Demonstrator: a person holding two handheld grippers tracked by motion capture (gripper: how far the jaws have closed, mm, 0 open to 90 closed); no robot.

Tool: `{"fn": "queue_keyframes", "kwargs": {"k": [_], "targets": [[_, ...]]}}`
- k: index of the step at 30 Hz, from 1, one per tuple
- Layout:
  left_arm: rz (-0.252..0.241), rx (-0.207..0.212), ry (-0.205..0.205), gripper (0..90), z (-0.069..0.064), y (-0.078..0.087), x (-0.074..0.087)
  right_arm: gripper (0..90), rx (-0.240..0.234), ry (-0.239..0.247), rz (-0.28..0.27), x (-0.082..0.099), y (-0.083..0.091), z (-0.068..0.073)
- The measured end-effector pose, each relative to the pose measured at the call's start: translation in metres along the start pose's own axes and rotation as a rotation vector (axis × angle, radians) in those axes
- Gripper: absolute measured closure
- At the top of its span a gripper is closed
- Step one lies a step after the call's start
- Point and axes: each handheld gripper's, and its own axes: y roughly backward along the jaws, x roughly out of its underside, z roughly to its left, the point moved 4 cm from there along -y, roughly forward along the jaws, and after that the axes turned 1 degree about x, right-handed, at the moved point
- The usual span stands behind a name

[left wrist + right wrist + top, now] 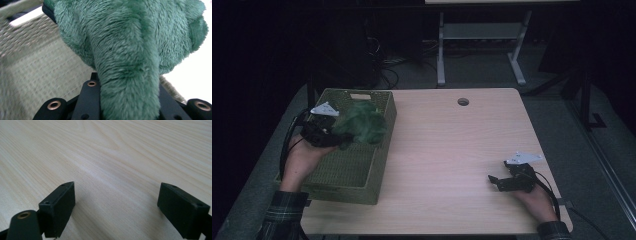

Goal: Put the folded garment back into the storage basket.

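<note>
A green plush toy (362,125) hangs over the woven olive basket (362,180) at the table's left, held by my left gripper (343,136), which is shut on it. In the left gripper view the toy's fuzzy limb (127,85) runs down between the black jaws, and the basket's woven floor (37,77) lies below. My right gripper (493,180) rests low over the table at the front right, open, pointing left. In the right gripper view its two fingertips (58,207) stand wide apart over bare wood with nothing between them.
The light wooden table (452,150) has a round cable hole (463,101) near its far edge. The basket takes up the table's left side, overhanging the edge. Beyond the table stand a white desk frame (482,45) and cables on a dark floor.
</note>
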Motion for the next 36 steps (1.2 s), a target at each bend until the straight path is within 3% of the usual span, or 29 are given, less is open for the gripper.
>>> {"fn": "queue_keyframes", "kwargs": {"k": [18,26,31,36], "targets": [[0.053,-0.068,0.155,75.9,0.043,-0.033,0.059,14.1,0.000,0.000,0.001,0.000,0.000,0.000],[0.089,-0.073,0.166,75.8,0.049,-0.049,0.065,14.1,0.000,0.002,-0.002,0.000,0.000,0.000],[0.143,-0.088,0.157,74.5,0.053,-0.062,0.067,14.2,0.001,0.005,-0.002,0.000,0.000,0.000],[0.191,-0.077,0.161,71.2,0.053,-0.069,0.072,14.1,0.001,0.002,-0.003,0.000,0.000,0.000]]}}
